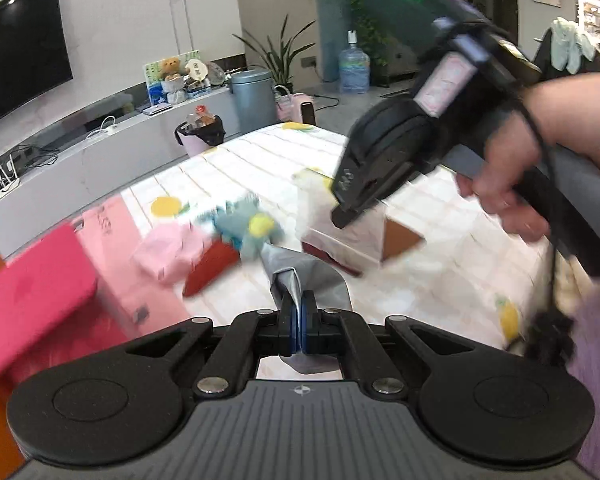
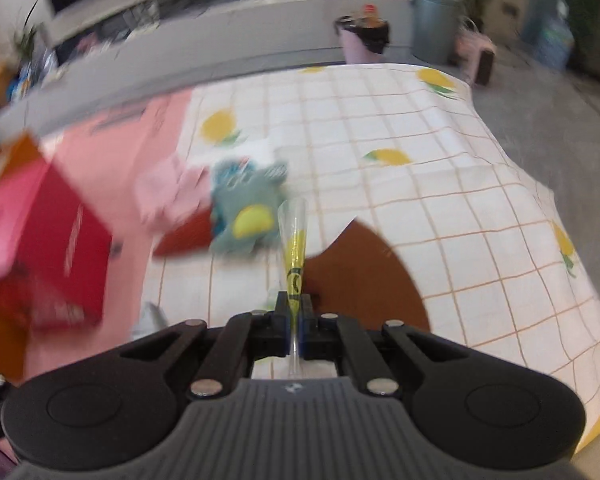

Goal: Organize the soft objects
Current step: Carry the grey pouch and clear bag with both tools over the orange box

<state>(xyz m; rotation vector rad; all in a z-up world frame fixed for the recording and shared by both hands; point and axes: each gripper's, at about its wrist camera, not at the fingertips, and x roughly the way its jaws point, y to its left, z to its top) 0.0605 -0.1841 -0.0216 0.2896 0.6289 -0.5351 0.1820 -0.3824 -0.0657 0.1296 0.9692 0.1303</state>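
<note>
My left gripper (image 1: 299, 300) is shut on a fold of thin grey film (image 1: 300, 276), held just above the table. My right gripper (image 2: 295, 300) is shut on a narrow clear film edge with yellow print (image 2: 294, 240). In the left wrist view the right gripper (image 1: 340, 218), held by a hand (image 1: 512, 184), hangs over a white and brown bag-like thing (image 1: 352, 236). I cannot tell whether both films belong to that one thing. A teal plush toy with a yellow beak (image 1: 248, 228) (image 2: 248, 208) lies beyond, next to a pink soft item (image 1: 168, 252) (image 2: 172, 192) and a red piece (image 1: 210, 272) (image 2: 184, 236).
A checked tablecloth with lemons (image 2: 400, 128) covers the table; its edge drops away on the right. Red and pink boxes (image 1: 40, 288) (image 2: 60, 240) stand at the left. Past the table are a lined pink bin (image 1: 202, 132), a grey bin (image 1: 254, 96) and a long low cabinet (image 1: 80, 152).
</note>
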